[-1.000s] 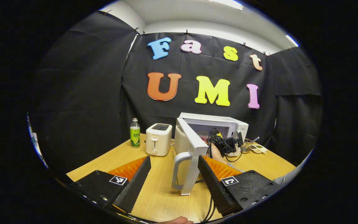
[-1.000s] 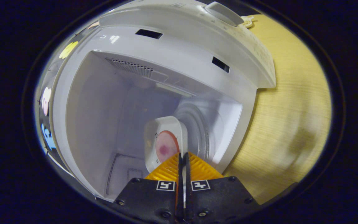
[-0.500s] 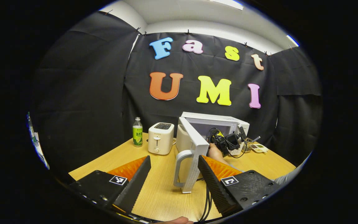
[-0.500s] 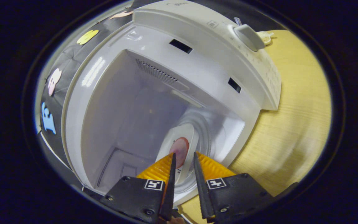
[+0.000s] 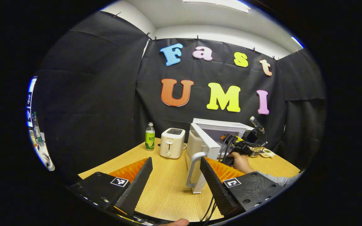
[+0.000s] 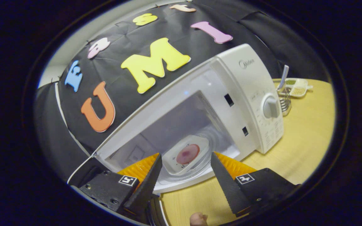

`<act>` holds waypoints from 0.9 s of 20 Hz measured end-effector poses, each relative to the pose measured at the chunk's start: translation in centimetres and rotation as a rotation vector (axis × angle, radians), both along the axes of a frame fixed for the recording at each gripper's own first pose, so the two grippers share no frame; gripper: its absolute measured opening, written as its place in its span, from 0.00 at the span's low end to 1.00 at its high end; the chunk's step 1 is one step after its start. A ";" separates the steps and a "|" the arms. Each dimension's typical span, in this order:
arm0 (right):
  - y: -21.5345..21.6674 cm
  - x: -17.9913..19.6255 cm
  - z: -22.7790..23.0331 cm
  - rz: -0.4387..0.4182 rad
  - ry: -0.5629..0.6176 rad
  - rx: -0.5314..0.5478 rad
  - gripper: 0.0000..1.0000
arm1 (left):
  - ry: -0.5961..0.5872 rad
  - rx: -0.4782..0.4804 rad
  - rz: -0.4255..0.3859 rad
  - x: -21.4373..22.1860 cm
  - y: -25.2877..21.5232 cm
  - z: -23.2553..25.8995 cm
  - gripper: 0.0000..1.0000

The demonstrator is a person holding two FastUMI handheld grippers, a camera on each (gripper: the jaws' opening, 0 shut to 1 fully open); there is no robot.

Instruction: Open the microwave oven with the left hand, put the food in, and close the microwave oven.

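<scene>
1. White plastic and pale wood set the scene: a microwave [image 6: 247,94] stands on a wooden table [image 6: 306,131] against the black cloth wall, its door [image 5: 203,147] swung wide open.
2. In the right gripper view, the food, a pinkish-red round on a white tray [image 6: 185,153], lies flat on the glass turntable inside the microwave's cavity.
3. The right gripper [image 6: 184,169] is released, its two fingers spread wide and holding nothing. The tray sits beyond and between the fingertips, apart from both.
4. In the left gripper view, the left gripper [image 5: 176,168] also stands open and empty, over the near part of the table.
5. The open door's handle [image 5: 193,168] shows just beside the tip of that gripper's right finger; whether they touch cannot be told.
6. Farther off in the same view, a hand [image 5: 240,161] holds the other gripper in front of the microwave's mouth, with cables trailing from it.
7. To the left of the microwave stand a white toaster [image 5: 172,142] and, farther left, a green-labelled bottle [image 5: 150,137].
8. To the right of the microwave, a small dish [image 6: 295,86] and a wire whisk [image 6: 285,102] rest on the table's far side.
</scene>
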State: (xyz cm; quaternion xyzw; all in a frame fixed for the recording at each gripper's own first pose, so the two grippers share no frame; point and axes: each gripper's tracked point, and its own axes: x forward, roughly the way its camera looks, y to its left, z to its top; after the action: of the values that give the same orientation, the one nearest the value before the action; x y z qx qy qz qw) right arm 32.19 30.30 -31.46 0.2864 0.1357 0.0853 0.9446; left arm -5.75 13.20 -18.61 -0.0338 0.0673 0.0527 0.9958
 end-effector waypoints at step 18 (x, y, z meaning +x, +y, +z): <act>-17.9 -16.3 17.7 0.032 -0.322 -0.473 0.90 | -0.027 0.017 -0.063 4.3 2.5 -1.7 0.64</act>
State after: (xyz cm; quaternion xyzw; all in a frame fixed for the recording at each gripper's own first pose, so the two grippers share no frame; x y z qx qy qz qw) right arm 15.87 12.35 -13.74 0.0385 0.0047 0.1106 0.9931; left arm -1.47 15.68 -20.36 -0.0241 0.0544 0.0216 0.9980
